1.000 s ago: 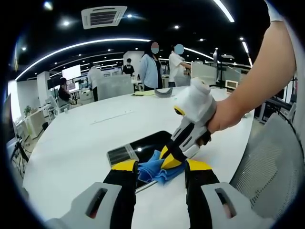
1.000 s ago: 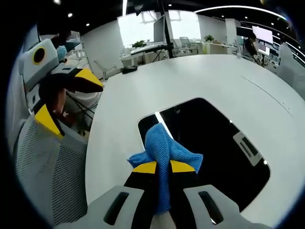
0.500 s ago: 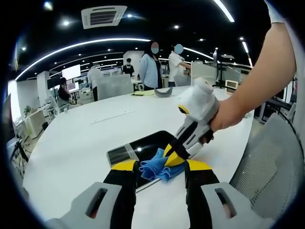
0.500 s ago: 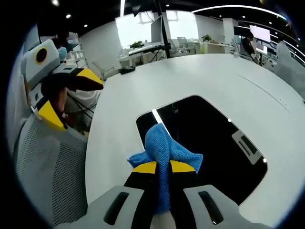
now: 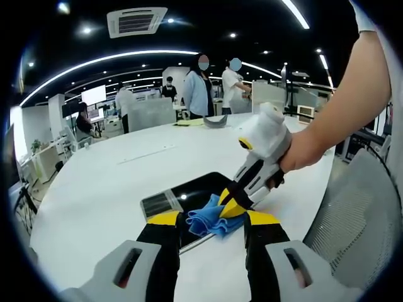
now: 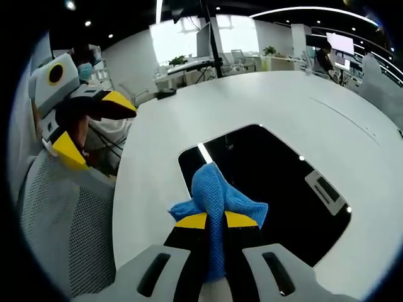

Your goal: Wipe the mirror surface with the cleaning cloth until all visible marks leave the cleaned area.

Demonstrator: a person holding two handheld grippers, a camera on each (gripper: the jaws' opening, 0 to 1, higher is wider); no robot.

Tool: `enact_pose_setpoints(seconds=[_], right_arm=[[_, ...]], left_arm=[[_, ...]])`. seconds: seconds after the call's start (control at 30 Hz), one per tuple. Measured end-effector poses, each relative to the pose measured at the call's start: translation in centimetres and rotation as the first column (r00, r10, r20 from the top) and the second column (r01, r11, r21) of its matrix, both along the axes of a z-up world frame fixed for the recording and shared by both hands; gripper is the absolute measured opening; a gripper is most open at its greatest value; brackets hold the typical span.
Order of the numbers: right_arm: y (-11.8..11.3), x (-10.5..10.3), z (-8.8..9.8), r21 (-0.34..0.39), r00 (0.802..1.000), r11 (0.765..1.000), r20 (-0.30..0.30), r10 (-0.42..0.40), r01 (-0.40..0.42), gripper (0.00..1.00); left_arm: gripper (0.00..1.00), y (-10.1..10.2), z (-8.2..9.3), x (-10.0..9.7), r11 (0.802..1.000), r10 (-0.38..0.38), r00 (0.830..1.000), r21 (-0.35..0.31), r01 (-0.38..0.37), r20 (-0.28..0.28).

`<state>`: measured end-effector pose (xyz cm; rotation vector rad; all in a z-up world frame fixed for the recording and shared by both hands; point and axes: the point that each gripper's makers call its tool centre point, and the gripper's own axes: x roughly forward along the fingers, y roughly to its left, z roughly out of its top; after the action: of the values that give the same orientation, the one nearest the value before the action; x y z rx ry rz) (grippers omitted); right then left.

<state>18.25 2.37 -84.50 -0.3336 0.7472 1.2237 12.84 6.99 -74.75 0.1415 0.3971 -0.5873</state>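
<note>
A dark rectangular mirror (image 5: pixel 200 186) lies flat on the round white table (image 5: pixel 94 189). A crumpled blue cleaning cloth (image 5: pixel 208 221) rests on its near corner. A hand holds my right gripper (image 5: pixel 230 205), which comes in from the right, tips down, shut on the cloth. My left gripper (image 5: pixel 213 220) hovers just in front with its jaws open and nothing between them. In the right gripper view, the right gripper (image 6: pixel 217 220) clamps the cloth (image 6: pixel 217 192) over the near edge of the mirror (image 6: pixel 271 182). The left gripper (image 6: pixel 88 129) stands open at the left.
A grey mesh chair (image 5: pixel 359 201) stands at the table's right edge, and the chair (image 6: pixel 69 233) also sits below the left gripper. Several people stand by desks at the back (image 5: pixel 198 91). A small grey object (image 5: pixel 216 121) lies on the far side of the table.
The right gripper with the cloth has slid slightly sideways along the mirror's near corner. The left gripper has stayed put and open.
</note>
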Motion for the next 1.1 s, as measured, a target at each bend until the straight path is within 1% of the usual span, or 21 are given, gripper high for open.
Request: enact_pose_setpoints(seconds=[0.47, 0.73, 1.1], right_arm=[[-1.1, 0.0, 0.1, 0.005, 0.999, 0.999, -0.001, -0.036, 0.036, 0.04], [-1.4, -0.1, 0.0, -0.003, 0.999, 0.999, 0.01, -0.037, 0.037, 0.04], [-2.2, 0.0, 0.0, 0.0, 0.998, 0.998, 0.007, -0.055, 0.055, 0.04]], left_arm=[[0.38, -0.1, 0.0, 0.0, 1.0, -0.004, 1.0, 0.001, 0.004, 0.0], [0.38, 0.1, 0.0, 0.0, 1.0, 0.002, 1.0, -0.002, -0.002, -0.002], [0.38, 0.0, -0.1, 0.0, 1.0, 0.0, 1.0, 0.001, 0.0, -0.005]])
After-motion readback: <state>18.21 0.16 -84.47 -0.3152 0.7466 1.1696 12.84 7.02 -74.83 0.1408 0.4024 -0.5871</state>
